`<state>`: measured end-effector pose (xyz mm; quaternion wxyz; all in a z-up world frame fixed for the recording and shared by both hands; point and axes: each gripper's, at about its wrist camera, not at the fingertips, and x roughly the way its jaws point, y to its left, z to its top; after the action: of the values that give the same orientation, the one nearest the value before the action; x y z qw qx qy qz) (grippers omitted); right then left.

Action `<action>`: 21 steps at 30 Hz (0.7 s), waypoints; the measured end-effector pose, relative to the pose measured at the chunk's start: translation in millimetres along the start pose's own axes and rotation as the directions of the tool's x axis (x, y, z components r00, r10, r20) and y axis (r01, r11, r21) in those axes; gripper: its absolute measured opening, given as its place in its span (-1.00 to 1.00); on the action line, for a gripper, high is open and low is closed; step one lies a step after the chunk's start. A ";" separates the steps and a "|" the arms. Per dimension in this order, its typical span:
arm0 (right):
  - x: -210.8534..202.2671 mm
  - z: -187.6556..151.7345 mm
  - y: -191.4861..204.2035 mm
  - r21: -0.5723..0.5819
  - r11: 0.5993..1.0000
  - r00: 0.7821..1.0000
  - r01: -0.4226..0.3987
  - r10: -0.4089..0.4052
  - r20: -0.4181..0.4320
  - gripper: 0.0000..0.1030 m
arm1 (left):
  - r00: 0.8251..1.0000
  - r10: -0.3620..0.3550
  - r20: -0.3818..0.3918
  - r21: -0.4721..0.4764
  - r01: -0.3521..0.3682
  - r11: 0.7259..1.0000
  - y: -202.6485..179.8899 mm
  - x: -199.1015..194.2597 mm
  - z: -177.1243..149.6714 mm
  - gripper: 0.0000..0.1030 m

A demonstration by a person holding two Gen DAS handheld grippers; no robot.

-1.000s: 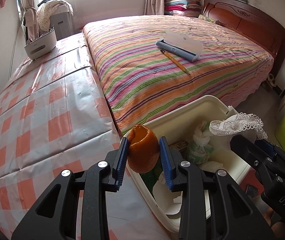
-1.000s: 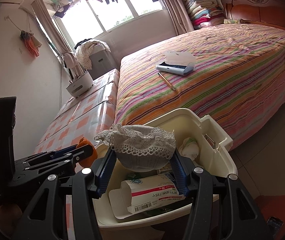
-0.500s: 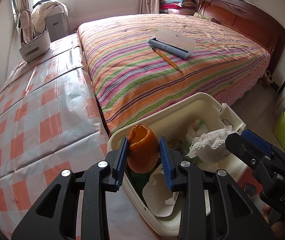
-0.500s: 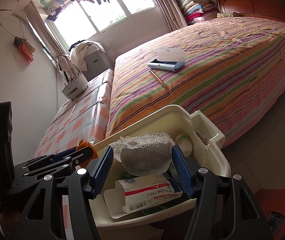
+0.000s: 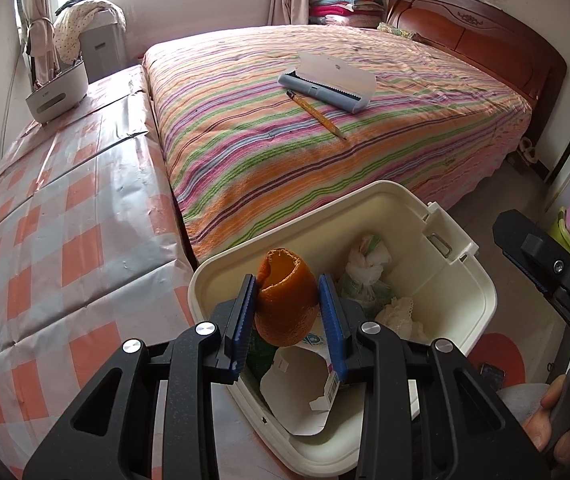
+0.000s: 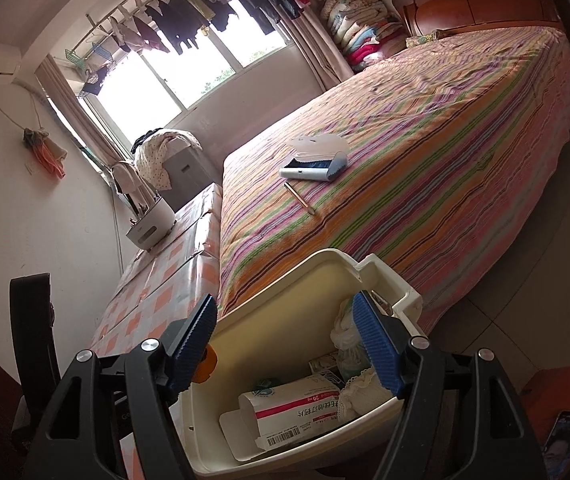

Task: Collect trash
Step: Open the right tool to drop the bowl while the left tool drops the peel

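A cream plastic bin [image 5: 481,292] stands at the foot of the bed and also shows in the right wrist view [image 6: 285,280]. My left gripper [image 5: 287,304] is shut on an orange peel [image 5: 285,300] and holds it over the bin's near left corner. My right gripper [image 6: 285,344] is open and empty above the bin. The white lace cloth [image 6: 359,394] lies inside the bin beside a torn medicine box [image 6: 289,408] and a crumpled wrapper [image 5: 365,264]. The lace cloth also shows in the left wrist view [image 5: 399,312].
A striped bed [image 5: 325,128] carries an open pencil case [image 5: 325,80] and a pencil [image 5: 317,114]. A checked covered surface [image 5: 53,220] with a white holder [image 5: 57,92] lies to the left. A phone [image 6: 565,436] lies on the floor at right.
My right gripper has opened and let go of the lace cloth, which now lies in the bin. My left gripper has moved further over the bin with the orange peel.
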<state>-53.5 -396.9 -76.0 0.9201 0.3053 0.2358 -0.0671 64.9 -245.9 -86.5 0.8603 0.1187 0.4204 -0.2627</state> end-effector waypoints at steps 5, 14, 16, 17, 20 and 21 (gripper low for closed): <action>-2.3 1.9 -2.8 0.014 1.000 1.000 0.003 -0.003 0.016 0.33 | 1.000 -0.013 -0.003 0.013 0.013 1.000 -6.7 2.3 -0.7 -0.40; -4.5 2.7 -4.4 0.023 1.000 1.000 0.004 -0.005 0.026 0.33 | 0.999 -0.031 -0.015 0.046 0.031 0.998 -18.8 5.7 -2.6 -0.40; -4.7 2.9 -4.4 0.023 1.000 1.000 0.005 -0.006 0.029 0.33 | 0.999 -0.030 -0.016 0.053 0.031 0.998 -21.3 6.6 -3.3 -0.40; -4.6 3.1 -4.6 0.023 1.000 1.000 0.005 -0.005 0.029 0.33 | 0.999 -0.031 -0.016 0.053 0.032 0.998 -21.8 7.1 -3.5 -0.40; -5.0 2.6 -4.4 0.023 1.000 1.000 0.005 -0.006 0.029 0.33 | 0.999 -0.037 -0.026 0.058 0.039 0.998 -24.0 9.4 -4.0 -0.39; -5.1 2.7 -4.6 0.023 1.000 1.000 0.005 -0.006 0.030 0.33 | 0.999 -0.037 -0.026 0.063 0.039 0.997 -25.4 9.9 -4.1 -0.39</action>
<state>-58.1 -402.3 -74.1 0.9198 0.3141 0.2223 -0.0770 53.2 -268.8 -96.4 0.8456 0.1410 0.4249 -0.2907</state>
